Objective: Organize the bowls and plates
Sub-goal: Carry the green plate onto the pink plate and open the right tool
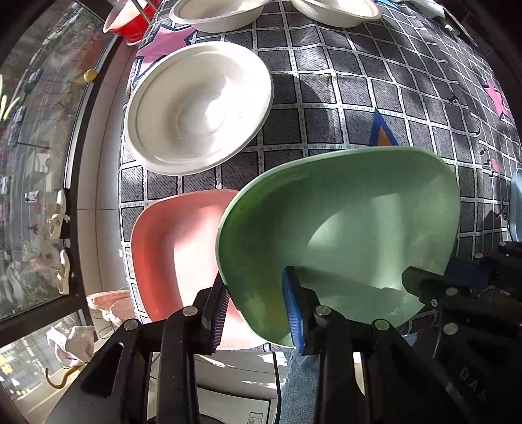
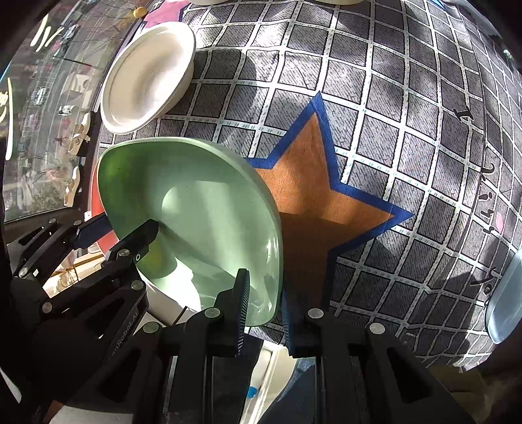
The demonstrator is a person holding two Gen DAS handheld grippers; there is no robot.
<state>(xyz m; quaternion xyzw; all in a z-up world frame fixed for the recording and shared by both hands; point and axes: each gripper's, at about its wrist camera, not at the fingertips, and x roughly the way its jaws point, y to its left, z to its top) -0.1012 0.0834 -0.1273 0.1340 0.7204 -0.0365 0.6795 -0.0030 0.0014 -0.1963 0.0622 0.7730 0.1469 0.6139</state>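
A green plate [image 1: 342,234] is held tilted above the table's near edge, also in the right wrist view [image 2: 195,215]. My left gripper [image 1: 257,313] is shut on its left rim, one blue pad inside, one under. My right gripper [image 2: 264,306] is shut on its right rim and shows in the left wrist view [image 1: 440,287]. A pink plate [image 1: 173,248] lies on the table below and left of the green one. A white bowl [image 1: 199,107] sits beyond it, also in the right wrist view [image 2: 146,81].
Two more white bowls [image 1: 215,13] [image 1: 336,9] and a red bowl [image 1: 127,19] stand at the far edge of the checked tablecloth [image 1: 375,81]. A pale blue plate [image 2: 505,293] lies at the right edge. A window runs along the left.
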